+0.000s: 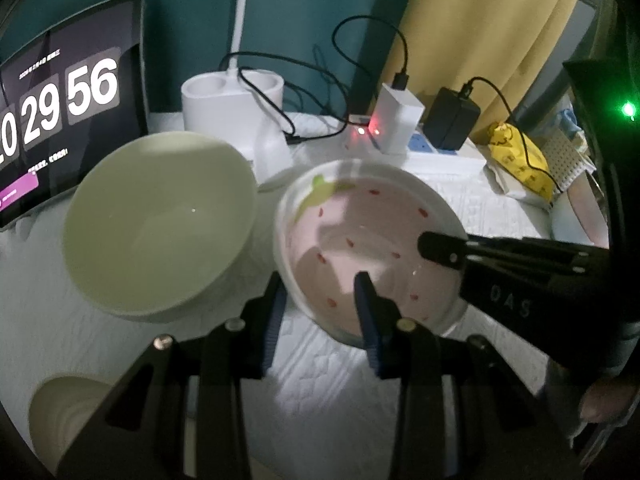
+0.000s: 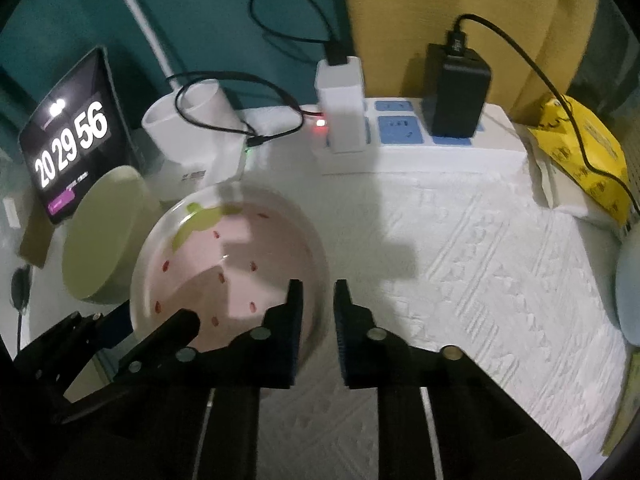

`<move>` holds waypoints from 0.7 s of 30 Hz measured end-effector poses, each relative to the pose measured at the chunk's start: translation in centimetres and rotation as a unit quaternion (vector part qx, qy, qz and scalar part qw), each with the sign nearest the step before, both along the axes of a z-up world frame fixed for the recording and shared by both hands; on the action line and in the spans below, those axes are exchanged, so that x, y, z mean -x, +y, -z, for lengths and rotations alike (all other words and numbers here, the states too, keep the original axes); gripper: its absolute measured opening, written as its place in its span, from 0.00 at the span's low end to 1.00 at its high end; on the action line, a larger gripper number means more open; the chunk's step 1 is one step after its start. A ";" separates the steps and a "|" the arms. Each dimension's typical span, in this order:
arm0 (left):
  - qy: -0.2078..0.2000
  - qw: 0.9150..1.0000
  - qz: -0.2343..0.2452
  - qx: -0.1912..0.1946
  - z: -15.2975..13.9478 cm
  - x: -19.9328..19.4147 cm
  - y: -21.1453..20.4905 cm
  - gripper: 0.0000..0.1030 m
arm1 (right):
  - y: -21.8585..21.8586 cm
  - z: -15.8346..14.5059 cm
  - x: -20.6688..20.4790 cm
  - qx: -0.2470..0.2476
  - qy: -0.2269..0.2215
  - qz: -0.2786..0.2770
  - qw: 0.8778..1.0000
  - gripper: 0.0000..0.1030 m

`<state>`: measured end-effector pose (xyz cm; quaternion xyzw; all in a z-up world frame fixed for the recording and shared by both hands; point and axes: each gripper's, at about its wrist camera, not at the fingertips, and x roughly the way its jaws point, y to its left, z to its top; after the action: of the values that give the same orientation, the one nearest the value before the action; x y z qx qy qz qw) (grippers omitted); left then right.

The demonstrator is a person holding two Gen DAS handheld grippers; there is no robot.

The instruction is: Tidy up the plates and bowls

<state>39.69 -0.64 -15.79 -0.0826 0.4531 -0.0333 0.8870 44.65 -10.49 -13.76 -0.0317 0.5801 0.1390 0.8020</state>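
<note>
The shallow pink ceramic bowl with red seed marks (image 1: 372, 240) sits mid-counter, empty. The left gripper (image 1: 320, 292) straddles its near rim, jaws apart; the right gripper (image 2: 318, 296) straddles its right rim, apparently unclamped. Next: close, lift, nest with the empty pale green bowl (image 1: 160, 220) at left.

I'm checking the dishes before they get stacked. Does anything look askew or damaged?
The green bowl is tipped, its opening facing sideways, leaning beside the pink bowl. Both grippers straddle the pink bowl's rim, left and right. No cracks or spills visible.
</note>
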 end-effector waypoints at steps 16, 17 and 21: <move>-0.022 1.000 0.003 -0.004 -1.4 1.5 -0.2 0.31 | -0.4 -1.8 1.4 -0.001 -0.037 0.009 0.999 0.09; -0.024 1.000 0.003 -0.005 -1.6 1.6 -0.2 0.31 | -0.5 -1.9 1.5 -0.003 -0.037 0.009 0.999 0.09; -0.033 0.999 0.004 -0.005 -2.3 2.3 -0.2 0.31 | -0.6 -2.8 2.1 -0.008 -0.045 0.011 0.999 0.09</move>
<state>37.44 -0.81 -13.46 -0.0757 0.4244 -0.0372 0.9016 42.56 -11.07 -11.00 -0.0249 0.5424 0.1337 0.8290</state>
